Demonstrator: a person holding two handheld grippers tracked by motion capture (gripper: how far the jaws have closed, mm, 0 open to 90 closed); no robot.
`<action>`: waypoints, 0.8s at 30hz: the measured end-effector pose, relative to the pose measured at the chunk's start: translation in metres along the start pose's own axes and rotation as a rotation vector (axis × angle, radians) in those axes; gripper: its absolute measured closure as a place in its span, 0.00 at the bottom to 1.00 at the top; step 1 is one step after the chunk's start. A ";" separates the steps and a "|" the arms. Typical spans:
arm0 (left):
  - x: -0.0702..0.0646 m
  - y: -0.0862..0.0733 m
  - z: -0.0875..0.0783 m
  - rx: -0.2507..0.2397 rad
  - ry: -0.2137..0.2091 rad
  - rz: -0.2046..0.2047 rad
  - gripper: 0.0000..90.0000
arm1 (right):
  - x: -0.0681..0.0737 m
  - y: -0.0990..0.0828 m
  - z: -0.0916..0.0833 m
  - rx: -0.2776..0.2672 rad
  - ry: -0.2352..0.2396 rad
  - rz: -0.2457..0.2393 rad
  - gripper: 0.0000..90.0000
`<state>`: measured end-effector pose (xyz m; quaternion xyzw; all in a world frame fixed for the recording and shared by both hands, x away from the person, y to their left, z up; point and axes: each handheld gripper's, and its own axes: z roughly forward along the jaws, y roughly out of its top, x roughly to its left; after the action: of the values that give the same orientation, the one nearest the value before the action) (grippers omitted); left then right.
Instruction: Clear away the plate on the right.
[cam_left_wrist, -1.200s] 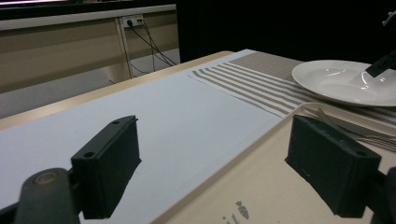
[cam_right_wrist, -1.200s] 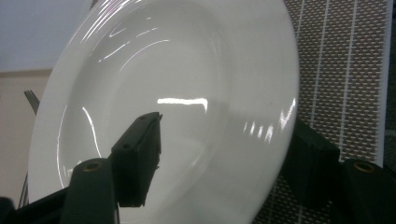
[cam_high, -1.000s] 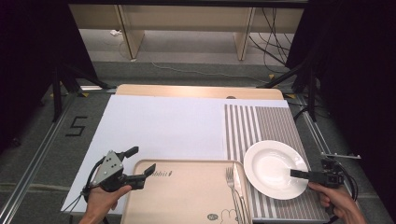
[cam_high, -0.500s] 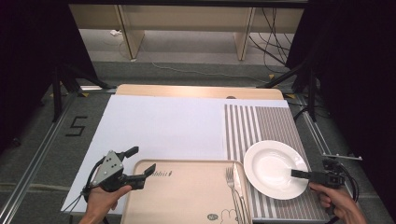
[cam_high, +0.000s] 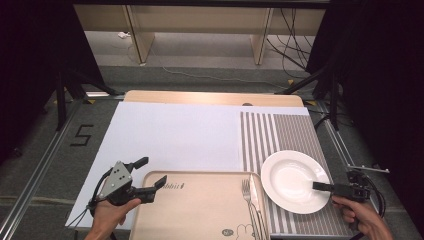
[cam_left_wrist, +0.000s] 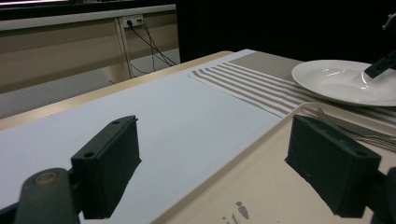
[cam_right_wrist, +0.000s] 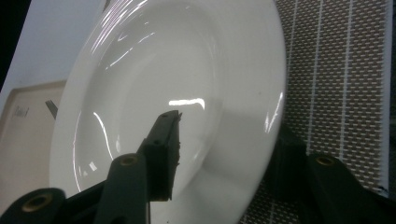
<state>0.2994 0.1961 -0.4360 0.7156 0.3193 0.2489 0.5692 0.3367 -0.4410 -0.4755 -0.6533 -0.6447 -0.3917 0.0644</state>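
Glossy white plate (cam_high: 294, 181) getting pinched at its rim on the striped woven mat (cam_high: 285, 150)

The round plate's edge is straddled by the right tool (cam_high: 325, 187), jaws just closing. The left tool (cam_high: 150, 172) is held open over the smooth beige tray (cam_high: 200, 210).

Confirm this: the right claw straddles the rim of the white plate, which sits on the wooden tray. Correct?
Not quite. The right claw does straddle the rim of the white plate, but the plate sits on the striped placemat, beside the wooden tray, as the high view shows.
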 end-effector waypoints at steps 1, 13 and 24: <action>0.000 0.000 0.000 0.000 0.000 -0.001 0.18 | 0.000 0.000 0.000 -0.006 0.004 0.007 0.61; 0.000 0.000 0.000 0.000 0.000 0.000 0.18 | -0.004 -0.001 0.000 -0.002 0.031 0.041 0.64; 0.000 0.000 0.000 0.000 0.000 0.001 0.18 | -0.005 -0.001 0.000 0.003 0.050 0.081 0.66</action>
<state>0.2994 0.1960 -0.4359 0.7158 0.3190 0.2489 0.5692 0.3362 -0.4447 -0.4788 -0.6687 -0.6165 -0.4041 0.0973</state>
